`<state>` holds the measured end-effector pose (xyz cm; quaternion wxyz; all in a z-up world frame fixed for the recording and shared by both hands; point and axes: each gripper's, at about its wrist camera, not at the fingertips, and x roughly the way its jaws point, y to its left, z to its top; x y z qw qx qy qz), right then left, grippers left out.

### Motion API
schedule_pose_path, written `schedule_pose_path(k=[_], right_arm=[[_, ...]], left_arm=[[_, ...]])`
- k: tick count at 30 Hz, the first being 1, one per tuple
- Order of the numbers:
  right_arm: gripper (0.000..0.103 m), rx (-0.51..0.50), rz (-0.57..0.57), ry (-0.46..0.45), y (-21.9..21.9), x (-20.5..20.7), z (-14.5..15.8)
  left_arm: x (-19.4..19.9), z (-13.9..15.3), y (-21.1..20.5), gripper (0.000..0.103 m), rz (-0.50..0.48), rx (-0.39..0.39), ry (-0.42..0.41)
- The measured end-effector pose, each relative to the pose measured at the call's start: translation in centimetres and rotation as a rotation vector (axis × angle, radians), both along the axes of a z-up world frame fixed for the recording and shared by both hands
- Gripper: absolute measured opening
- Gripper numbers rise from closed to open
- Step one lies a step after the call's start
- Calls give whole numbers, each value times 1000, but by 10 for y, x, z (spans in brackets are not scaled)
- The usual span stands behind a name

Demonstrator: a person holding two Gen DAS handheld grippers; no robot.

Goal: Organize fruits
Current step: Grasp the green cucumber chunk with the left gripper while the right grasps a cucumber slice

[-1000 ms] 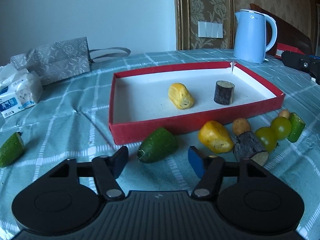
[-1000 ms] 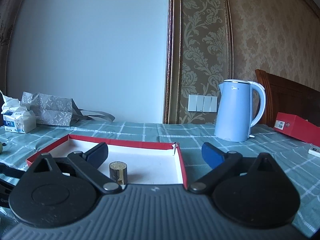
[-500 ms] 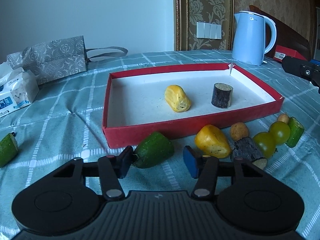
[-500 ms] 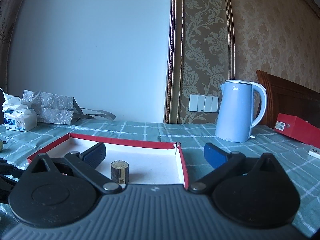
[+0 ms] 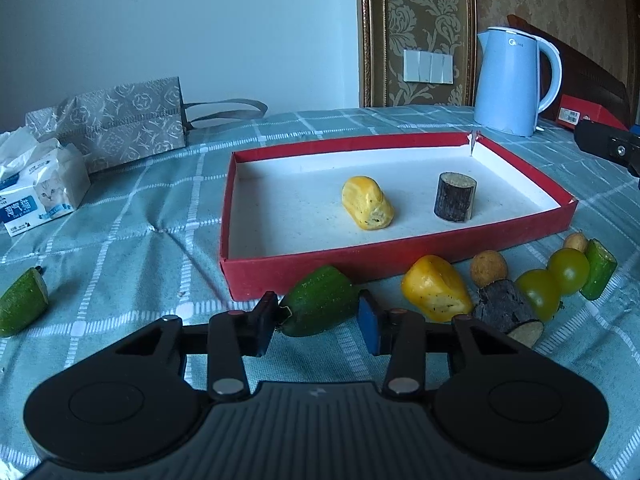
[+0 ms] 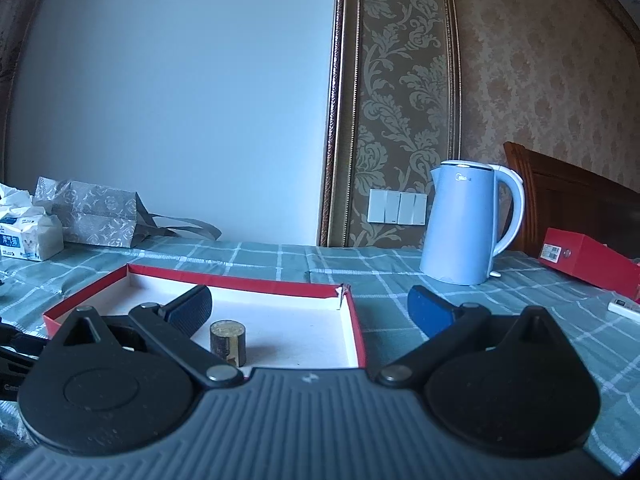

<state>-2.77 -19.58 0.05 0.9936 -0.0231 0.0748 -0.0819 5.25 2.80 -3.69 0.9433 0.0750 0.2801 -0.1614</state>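
Green fruit piece [image 5: 320, 300] is pressed between the pads of the left tool [image 5: 318, 324], which has just been closing, on the surface [image 5: 140, 248] beside the red box [image 5: 400, 258]. The right tool [image 6: 308, 312] is kept wide open over the box.

Tissue pack [image 5: 38, 190] and kettle [image 5: 512, 80] print unreadable.

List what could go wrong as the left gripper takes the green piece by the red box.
The left gripper, jaws just closing, pinches the green piece endwise near the fingertips; it may squirt out. The red box wall stands right behind, so a low lift could snag. The yellow piece alongside might get nudged.
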Motion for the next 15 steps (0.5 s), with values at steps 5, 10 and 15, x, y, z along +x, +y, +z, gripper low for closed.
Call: schedule_pose_path(k=[5,10,15], right_arm=[[103,91,-7,42,-24,-13,0],[102,160,-20,137,-57,-40,-10],[90,129,-6,235,-59,-53,-23]], left_arm=[[0,3,6,42,18,-24,-1],[-1,4,5,42,3,-29,4],[-2,4,5,42,2,-32,3]])
